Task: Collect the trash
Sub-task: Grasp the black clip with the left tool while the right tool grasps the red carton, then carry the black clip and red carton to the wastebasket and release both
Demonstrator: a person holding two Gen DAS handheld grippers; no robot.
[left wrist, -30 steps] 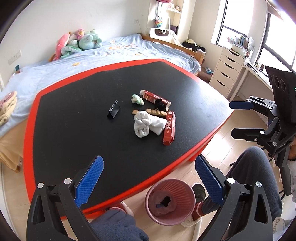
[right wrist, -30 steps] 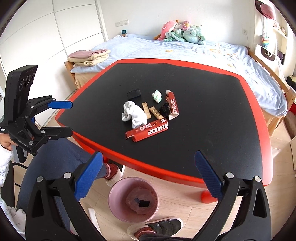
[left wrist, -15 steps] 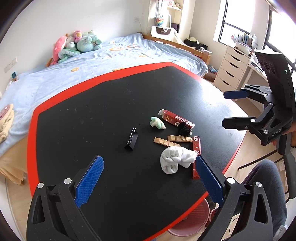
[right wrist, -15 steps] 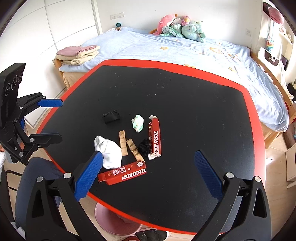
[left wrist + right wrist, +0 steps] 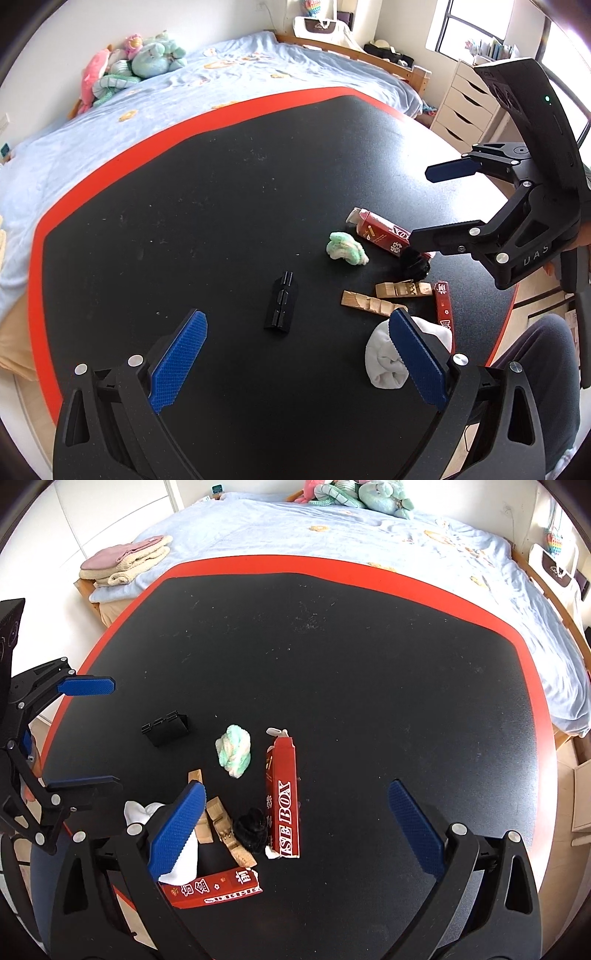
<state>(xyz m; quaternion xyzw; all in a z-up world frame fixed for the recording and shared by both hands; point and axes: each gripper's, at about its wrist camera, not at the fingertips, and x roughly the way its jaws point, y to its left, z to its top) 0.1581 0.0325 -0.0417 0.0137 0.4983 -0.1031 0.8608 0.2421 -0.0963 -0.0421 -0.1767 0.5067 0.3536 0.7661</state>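
- Bedroom scene, with black bench (image 5: pixel 184 221) edged in red, standing beside bed (image 5: pixel 147 110) under light blue cover; plush toys (image 5: pixel 129 70) heaped at far end of bed.
- Folded towels (image 5: pixel 125 559) lying on bed corner, seen in right wrist view.
- Trash gathered in small cluster on near part of bench: two red cartons, white sock, green-and-white wad, black fluffy lump, two wooden pieces, black clip.
- One red carton (image 5: pixel 282 794) lying lengthwise, touching black fluffy lump (image 5: pixel 253 829); other red carton (image 5: pixel 214 888) near bench edge, under end of white sock (image 5: pixel 388 363).
- Green-and-white wad (image 5: pixel 345 249) just beside first carton, not touching.
- Wooden pieces (image 5: pixel 388 295) between sock and lump.
- Black clip (image 5: pixel 281 299) alone, apart from cluster.
- Left claw (image 5: pixel 295 362) spread wide, empty, hovering above bench with clip between its blue pads in view.
- Right claw (image 5: pixel 295 827) also spread wide, empty, over cluster.
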